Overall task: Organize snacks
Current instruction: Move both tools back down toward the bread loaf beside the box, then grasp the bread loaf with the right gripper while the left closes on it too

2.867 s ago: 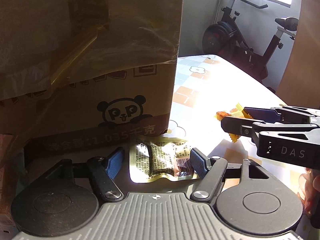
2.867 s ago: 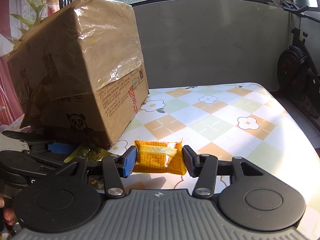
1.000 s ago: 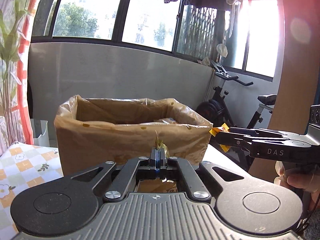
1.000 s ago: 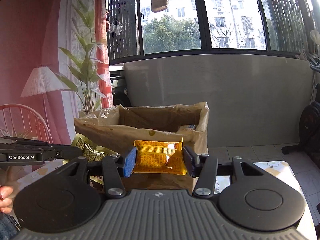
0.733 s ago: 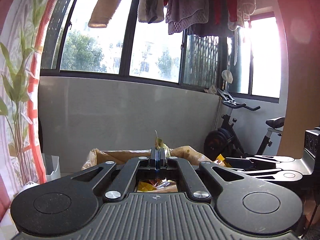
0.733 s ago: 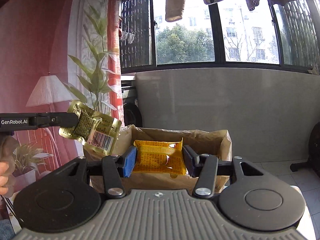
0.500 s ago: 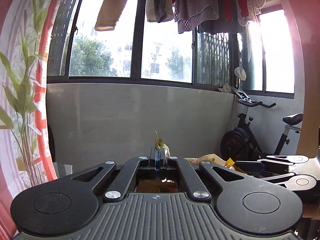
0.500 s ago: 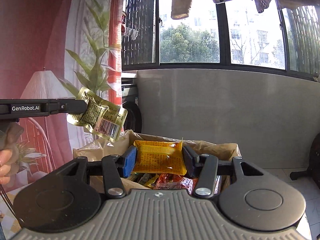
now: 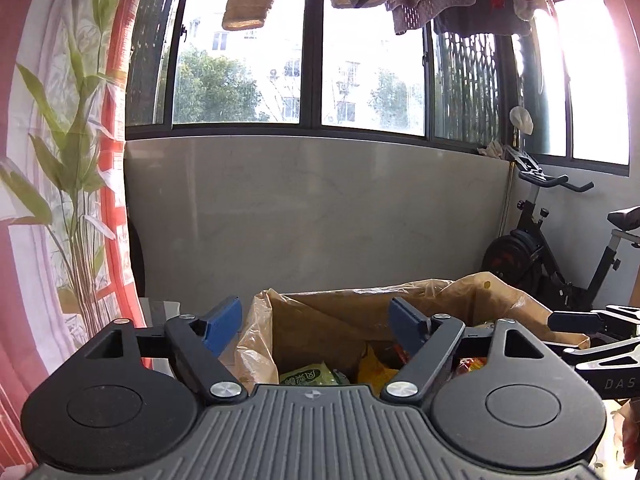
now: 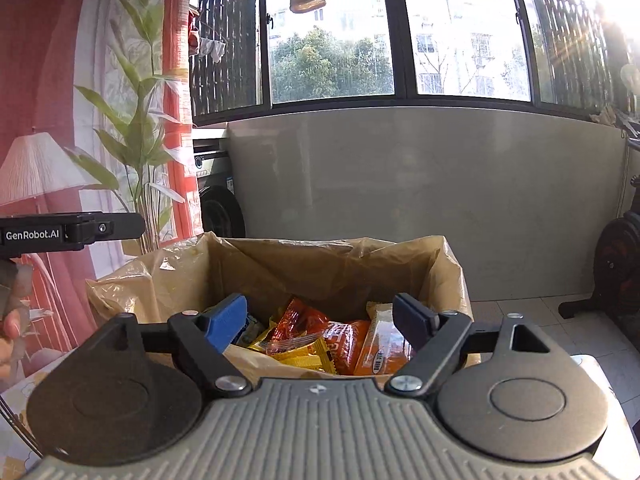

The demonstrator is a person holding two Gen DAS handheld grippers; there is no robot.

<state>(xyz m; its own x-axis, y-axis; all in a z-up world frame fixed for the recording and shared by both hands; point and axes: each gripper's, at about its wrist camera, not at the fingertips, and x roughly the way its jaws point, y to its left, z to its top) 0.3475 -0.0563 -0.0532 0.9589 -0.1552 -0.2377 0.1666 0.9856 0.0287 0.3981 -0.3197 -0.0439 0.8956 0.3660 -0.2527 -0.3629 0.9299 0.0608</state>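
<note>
Both grippers hang over the open brown cardboard box (image 10: 448, 276), which is wrapped in crinkled clear tape, and both have just been opening: their jaws stand wide with nothing between them.

In the right wrist view, the right gripper (image 10: 320, 322) looks down into the box, and only this view shows the contents plainly: a heap of snack packets (image 10: 320, 344) in red, orange and yellow wrappers, among them an orange bar-shaped pack (image 10: 376, 344) against the right wall and a yellow crimped-edge pack (image 10: 308, 354) in front. The black arm of the other gripper, lettered in white, juts in at the left edge, with part of a person's hand (image 10: 10, 332) below it.

The left wrist view sits further back, so the left gripper (image 9: 316, 322) frames only the box's near corner and rim. It catches what the other view misses: a green packet (image 9: 306, 376) with white lettering low in the box, and a black exercise bike (image 9: 560, 248) by the wall at right. The right gripper's black fingers (image 9: 584, 320) reach in from the right edge above the box rim.
</note>
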